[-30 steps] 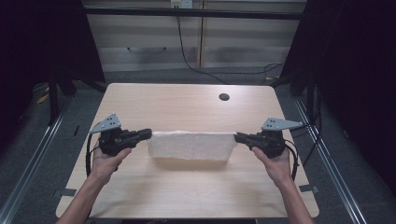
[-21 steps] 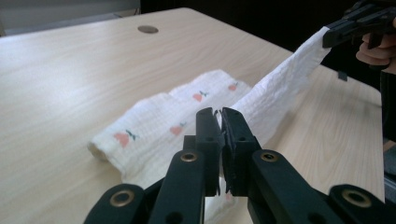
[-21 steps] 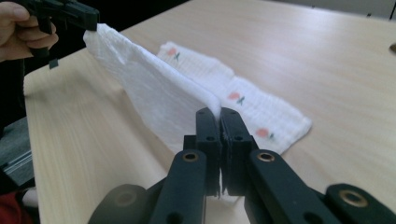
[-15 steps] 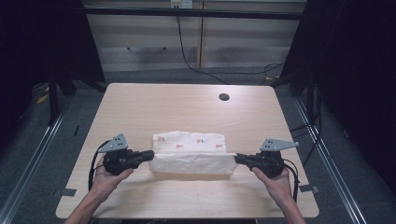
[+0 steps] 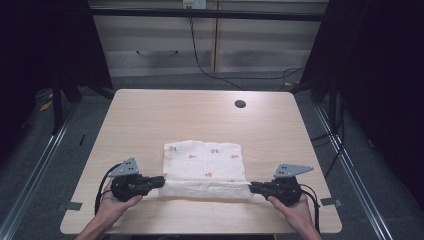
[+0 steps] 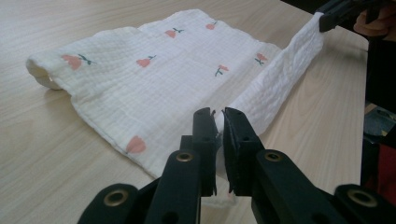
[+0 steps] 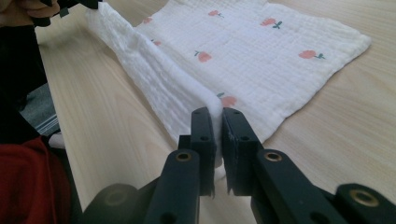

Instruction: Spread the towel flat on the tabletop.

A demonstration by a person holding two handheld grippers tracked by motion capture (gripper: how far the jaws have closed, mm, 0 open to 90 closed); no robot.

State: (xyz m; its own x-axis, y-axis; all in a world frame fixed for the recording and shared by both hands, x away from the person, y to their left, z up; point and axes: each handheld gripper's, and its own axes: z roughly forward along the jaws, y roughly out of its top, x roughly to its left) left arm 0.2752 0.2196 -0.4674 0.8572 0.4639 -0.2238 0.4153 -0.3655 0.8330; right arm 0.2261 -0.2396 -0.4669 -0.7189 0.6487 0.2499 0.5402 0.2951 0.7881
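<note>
- The cloth lay flat on the counter, its near edge stretched between both grippers
- The left gripper pinched one corner, fingers just opening
- The right gripper pinched the other corner, fingers just opening

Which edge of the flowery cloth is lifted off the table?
The near edge of the cloth, closest to the person: it is pulled taut between the left gripper and right gripper, each pinching an end. The far edge and sides lie flat on the table.

High view overlooks the table; both gripper views closely share the cloth.
</note>
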